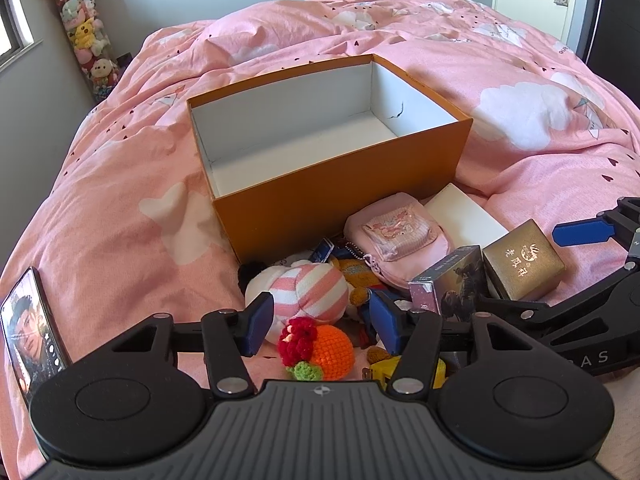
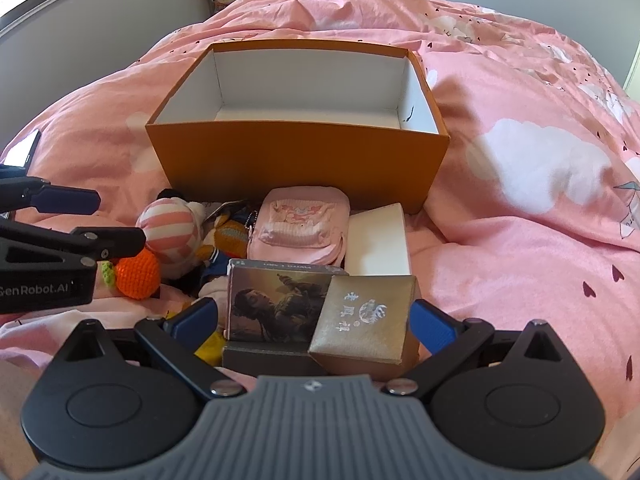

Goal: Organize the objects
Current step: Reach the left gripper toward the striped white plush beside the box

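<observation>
An open orange box (image 1: 344, 204) (image 2: 296, 164) with a white empty inside sits on the pink bed. In front of it lies a pile: a pink-striped plush (image 1: 308, 292) (image 2: 172, 224), an orange crochet fruit (image 1: 324, 350) (image 2: 138, 274), a pink pouch (image 1: 396, 232) (image 2: 300, 228), a white box (image 1: 464, 216) (image 2: 378, 240), a dark picture box (image 1: 452, 284) (image 2: 276, 304) and a gold box (image 1: 524, 264) (image 2: 366, 324). My left gripper (image 1: 320, 326) is open around the crochet fruit. My right gripper (image 2: 314, 318) is open around the picture box and gold box.
A phone (image 1: 30, 332) lies at the bed's left edge. A tall tube of plush toys (image 1: 86, 36) stands by the wall. The right gripper shows at the right of the left wrist view (image 1: 580, 232). The pink duvet (image 2: 540, 160) spreads around.
</observation>
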